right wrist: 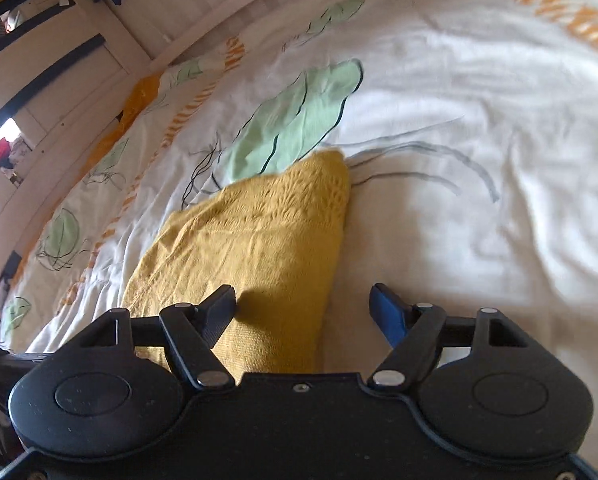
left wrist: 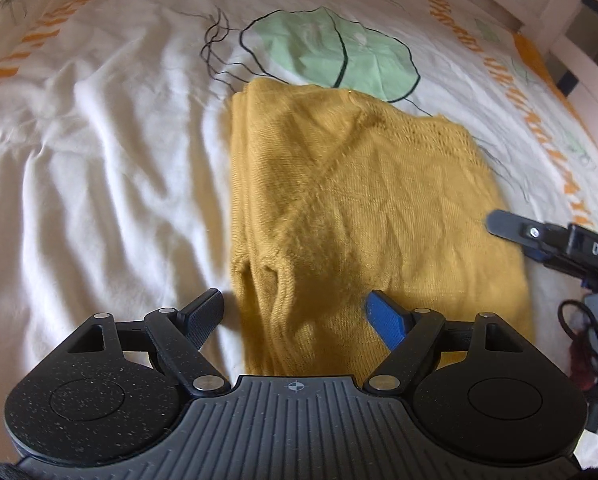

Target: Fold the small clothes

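A mustard-yellow knitted garment (left wrist: 363,208) lies folded into a rough rectangle on the white bed cover (left wrist: 99,160). My left gripper (left wrist: 295,312) hovers open over its near left corner, with the knit below the gap and neither pad pressing on it. In the right wrist view the same garment (right wrist: 259,240) tapers away to a far corner. My right gripper (right wrist: 303,308) stands open over its near edge, with nothing clamped. One finger of the right gripper (left wrist: 507,226) pokes in from the right in the left wrist view, beside the garment's right edge.
The bed cover (right wrist: 479,160) is printed with green leaves (left wrist: 331,52) and orange marks. A white wooden bed frame (right wrist: 111,64) runs along the far side. Black cables (left wrist: 587,344) and dark red cloth lie at the right edge.
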Available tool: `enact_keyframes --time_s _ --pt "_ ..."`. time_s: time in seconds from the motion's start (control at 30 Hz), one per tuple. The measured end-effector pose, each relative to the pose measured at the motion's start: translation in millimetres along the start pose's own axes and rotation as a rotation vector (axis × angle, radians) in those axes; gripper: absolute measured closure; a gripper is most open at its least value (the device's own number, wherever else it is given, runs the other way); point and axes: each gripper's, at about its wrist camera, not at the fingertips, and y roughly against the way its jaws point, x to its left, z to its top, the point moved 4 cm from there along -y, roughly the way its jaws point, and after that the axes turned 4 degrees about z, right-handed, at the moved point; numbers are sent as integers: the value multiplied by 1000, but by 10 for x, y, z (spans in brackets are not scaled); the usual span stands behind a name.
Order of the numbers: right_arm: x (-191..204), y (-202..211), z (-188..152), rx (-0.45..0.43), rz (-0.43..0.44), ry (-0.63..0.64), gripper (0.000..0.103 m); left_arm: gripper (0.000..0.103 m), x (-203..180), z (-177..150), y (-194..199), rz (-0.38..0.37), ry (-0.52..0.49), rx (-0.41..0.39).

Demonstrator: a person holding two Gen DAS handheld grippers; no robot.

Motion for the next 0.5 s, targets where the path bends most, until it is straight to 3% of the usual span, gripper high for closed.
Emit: enact_keyframes --time_s 0.1,0.23,0.5 --pt "26 -65 -8 -5 59 -26 9 21 -24 2 -29 6 -8 5" --pt "59 -179 15 -1 97 -43 0 18 -58 21 -60 13 -14 9" --pt "120 -283 37 -4 106 25 0 12 -132 51 -126 17 -39 5"
